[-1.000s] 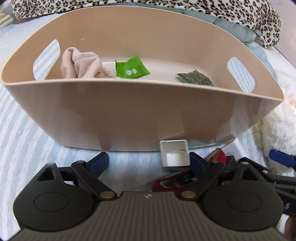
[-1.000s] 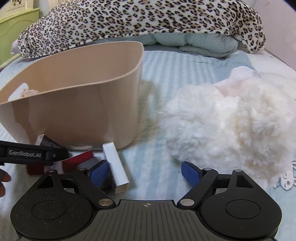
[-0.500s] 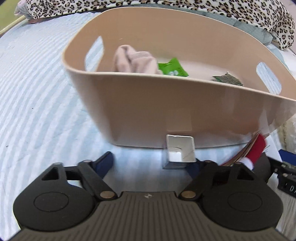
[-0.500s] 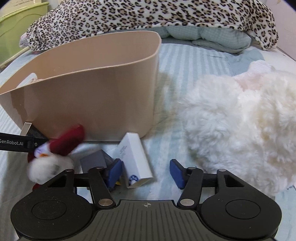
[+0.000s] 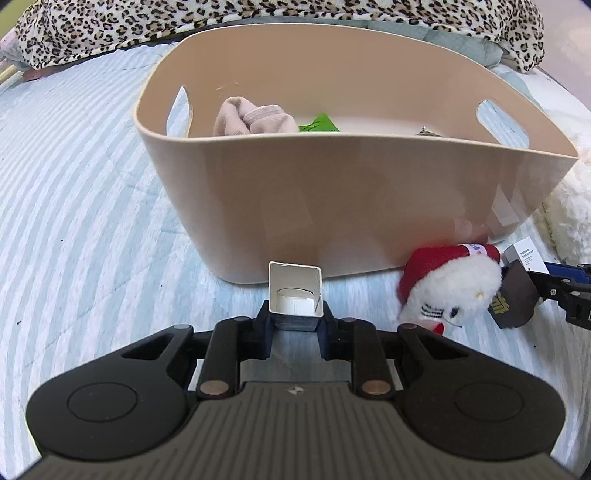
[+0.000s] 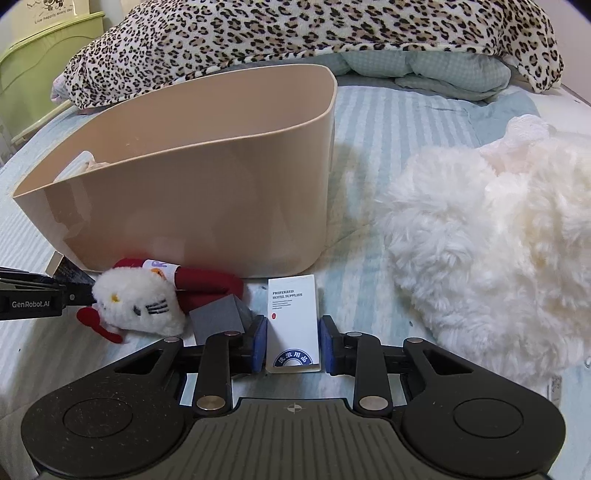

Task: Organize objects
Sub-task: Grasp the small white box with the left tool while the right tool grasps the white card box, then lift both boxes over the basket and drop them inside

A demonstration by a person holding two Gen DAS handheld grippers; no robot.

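Note:
A beige plastic basket [image 5: 369,206] stands on the striped bed; it also shows in the right wrist view [image 6: 207,192]. Inside lie a pink cloth [image 5: 251,120], a green packet [image 5: 319,123] and a dark packet, mostly hidden. My left gripper [image 5: 294,325] is shut on a small open-ended grey box [image 5: 294,295] just in front of the basket. My right gripper [image 6: 292,341] is shut on a white hotel-supplies box [image 6: 292,321]. A red and white plush toy [image 6: 147,299] lies beside it, also in the left wrist view [image 5: 447,284].
A grey box [image 6: 218,314] lies between the plush toy and the white box; a dark box [image 5: 513,299] sits by the toy. A large white fluffy plush [image 6: 491,236] fills the right. A leopard-print blanket [image 6: 295,33] lies behind, a green bin [image 6: 40,62] at far left.
Both grippers have closed: the left on the small grey box, the right on the white box. The plush toy has tumbled into the open beside the basket.

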